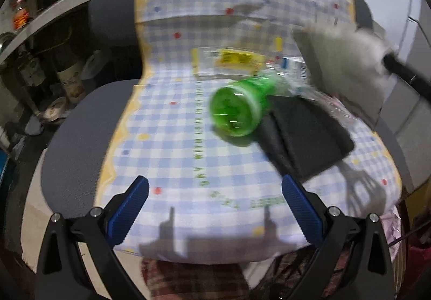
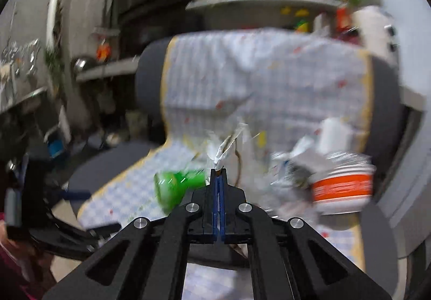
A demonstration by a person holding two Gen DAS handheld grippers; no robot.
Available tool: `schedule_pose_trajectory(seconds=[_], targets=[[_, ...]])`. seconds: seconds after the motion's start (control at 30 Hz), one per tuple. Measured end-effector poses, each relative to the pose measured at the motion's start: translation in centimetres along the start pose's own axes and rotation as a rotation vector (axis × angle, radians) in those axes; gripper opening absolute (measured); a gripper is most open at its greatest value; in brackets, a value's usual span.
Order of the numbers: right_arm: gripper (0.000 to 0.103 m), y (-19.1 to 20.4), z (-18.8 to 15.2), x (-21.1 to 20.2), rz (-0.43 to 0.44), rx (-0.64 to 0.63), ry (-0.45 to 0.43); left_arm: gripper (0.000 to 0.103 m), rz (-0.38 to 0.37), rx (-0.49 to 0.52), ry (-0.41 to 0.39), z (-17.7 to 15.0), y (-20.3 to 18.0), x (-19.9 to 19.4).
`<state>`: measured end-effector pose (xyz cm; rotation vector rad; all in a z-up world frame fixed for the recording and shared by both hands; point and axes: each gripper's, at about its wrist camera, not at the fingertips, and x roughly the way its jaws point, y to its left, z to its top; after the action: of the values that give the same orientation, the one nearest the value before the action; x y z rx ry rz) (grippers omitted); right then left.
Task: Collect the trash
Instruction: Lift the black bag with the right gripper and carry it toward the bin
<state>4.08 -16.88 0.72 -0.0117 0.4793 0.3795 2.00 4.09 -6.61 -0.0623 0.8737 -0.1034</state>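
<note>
Right gripper (image 2: 218, 171) fingers pinching blurred white wrapper (image 2: 225, 150), left gripper (image 1: 215, 192) fingers spread, green bottle (image 1: 237, 108) lying sideways on checkered chair cover (image 1: 161, 138), motion-smeared.

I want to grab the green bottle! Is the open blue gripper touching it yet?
Apart. The left wrist view shows checkered cloth between the open left gripper and the green bottle lying farther up the seat.
</note>
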Motion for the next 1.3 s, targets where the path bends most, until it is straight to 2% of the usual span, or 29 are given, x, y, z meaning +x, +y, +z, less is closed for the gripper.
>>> schedule_pose_trajectory(seconds=[0.2, 0.27, 0.37, 0.53, 0.6, 0.67, 0.73, 0.77, 0.83, 0.93, 1.03, 1.17, 1.3], targets=[[0.001, -3.2, -0.5, -5.5, -0.122, 0.05, -0.045, 0.075, -0.153, 0.011, 0.053, 0.6, -3.4, 1.7], [0.001, -3.8, -1.2, -6.3, -0.146, 0.061, -0.042, 0.074, -0.205, -0.01, 0.082, 0.9, -4.0, 2.8], [0.001, -5.0, -2.2, -7.3, -0.186, 0.086, -0.029, 0.074, -0.236, -0.057, 0.125, 1.5, -4.3, 4.6], [0.001, -6.3, -3.9, -8.1, -0.204, 0.133, -0.009, 0.067, -0.326, -0.163, 0.22, 2.1, -4.1, 7.6], [0.001, -6.6, -5.0, -8.6, -0.203, 0.155, -0.001, 0.066, -0.325, -0.173, 0.221, 2.2, -4.4, 8.0], [0.001, -6.7, -5.6, -8.7, -0.202, 0.161, 0.002, 0.059, -0.338, -0.175, 0.236, 2.4, -4.5, 8.5], [0.001, -6.9, -5.7, -8.5, -0.196, 0.174, 0.009, 0.042, -0.342, -0.194, 0.228, 2.5, -4.5, 8.8], [0.001, -7.0, -5.8, -8.4, -0.194, 0.175, 0.01, 0.037, -0.362, -0.199, 0.231, 2.4, -4.5, 8.7], [0.001, -7.0, -6.0, -8.5, -0.19, 0.183, 0.016, 0.024, -0.366, -0.181, 0.216, 2.2, -4.7, 8.0], [0.001, -7.2, -6.4, -8.8, -0.195, 0.189, 0.015, 0.015, -0.351, -0.139, 0.167, 1.7, -4.7, 5.4], [0.001, -7.5, -6.7, -9.3, -0.201, 0.206, 0.008, 0.01, -0.317, -0.1, 0.086, 1.3, -4.5, 1.7], [0.001, -7.9, -7.0, -10.3, -0.215, 0.242, -0.005, 0.004, -0.245, -0.011, -0.067, 0.9, -4.3, -3.9], [0.001, -8.7, -7.5, -11.5, -0.234, 0.285, -0.021, 0.004, -0.217, 0.081, -0.207, 1.1, -5.9, -7.8]])
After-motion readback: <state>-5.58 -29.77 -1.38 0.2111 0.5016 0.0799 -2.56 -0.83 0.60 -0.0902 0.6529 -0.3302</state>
